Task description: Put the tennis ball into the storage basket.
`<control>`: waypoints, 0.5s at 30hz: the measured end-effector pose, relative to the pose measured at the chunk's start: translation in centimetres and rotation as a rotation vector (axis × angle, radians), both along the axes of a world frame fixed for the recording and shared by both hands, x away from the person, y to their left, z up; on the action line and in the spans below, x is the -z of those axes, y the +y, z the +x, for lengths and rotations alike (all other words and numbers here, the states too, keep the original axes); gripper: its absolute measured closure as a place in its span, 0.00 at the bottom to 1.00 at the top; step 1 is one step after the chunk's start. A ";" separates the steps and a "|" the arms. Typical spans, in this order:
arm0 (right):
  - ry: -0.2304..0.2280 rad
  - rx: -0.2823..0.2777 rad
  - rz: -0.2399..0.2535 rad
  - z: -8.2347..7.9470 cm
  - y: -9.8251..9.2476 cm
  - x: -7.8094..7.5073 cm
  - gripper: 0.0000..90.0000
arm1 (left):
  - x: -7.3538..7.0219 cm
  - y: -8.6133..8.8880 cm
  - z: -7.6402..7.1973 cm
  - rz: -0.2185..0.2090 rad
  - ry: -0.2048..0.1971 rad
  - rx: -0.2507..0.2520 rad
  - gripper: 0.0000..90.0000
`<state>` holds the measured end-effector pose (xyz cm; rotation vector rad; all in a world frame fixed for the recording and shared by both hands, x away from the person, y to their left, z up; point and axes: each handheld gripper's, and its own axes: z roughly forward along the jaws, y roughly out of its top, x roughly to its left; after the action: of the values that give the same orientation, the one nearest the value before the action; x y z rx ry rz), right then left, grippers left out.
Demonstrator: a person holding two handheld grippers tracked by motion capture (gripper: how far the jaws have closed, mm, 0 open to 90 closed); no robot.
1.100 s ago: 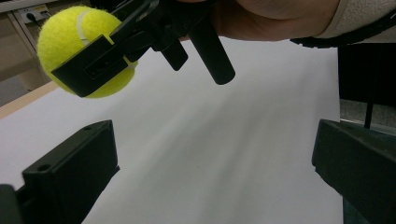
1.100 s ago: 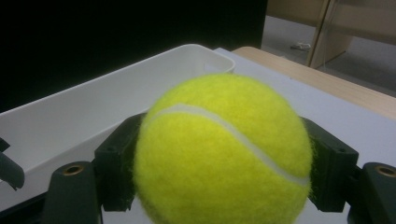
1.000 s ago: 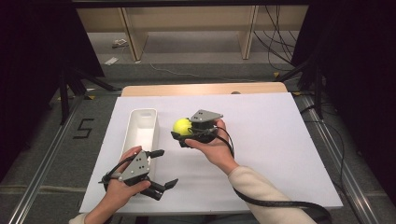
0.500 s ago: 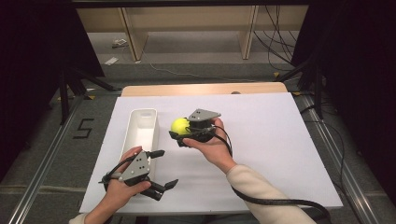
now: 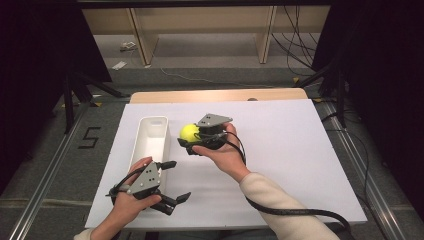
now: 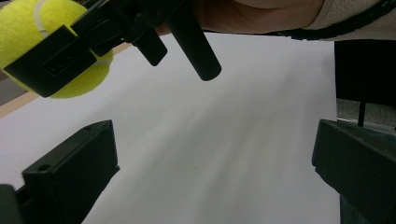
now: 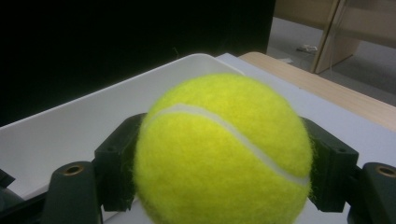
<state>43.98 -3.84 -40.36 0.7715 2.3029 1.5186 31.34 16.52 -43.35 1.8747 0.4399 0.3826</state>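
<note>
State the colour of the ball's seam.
White, curving across the yellow-green tennis ball; clearest in the right gripper view.

ball [image 5: 189, 132] moved nearer the tray [image 5: 150, 140].

Even overhead light, dark surrounds. Soft shadows on white table sheet [image 5: 300, 150]. Fuzzy yellow tennis ball [image 7: 224, 154] slightly blurred up close.

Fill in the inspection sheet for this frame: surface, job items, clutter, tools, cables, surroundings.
Surface: white table top, wooden strip along its far edge.
Job items: yellow tennis ball held above the table beside the white bin; bin looks empty.
Clutter: nothing seen on the table.
Tools: right tool shut on the ball; left tool open, holding nothing, near the front edge.
Cables: black cable trailing from the right tool.
Surroundings: wooden shelving, floor cables, dark curtains.
</note>
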 end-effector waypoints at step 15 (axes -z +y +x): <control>-0.006 -0.016 -0.018 0.7 1.4 -0.7 0.29 | 0.0 0.0 0.0 0.003 -0.001 0.004 0.00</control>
<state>44.67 -2.48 -39.64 0.7448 2.3207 1.5027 31.33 16.48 -43.36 1.8784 0.4351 0.3816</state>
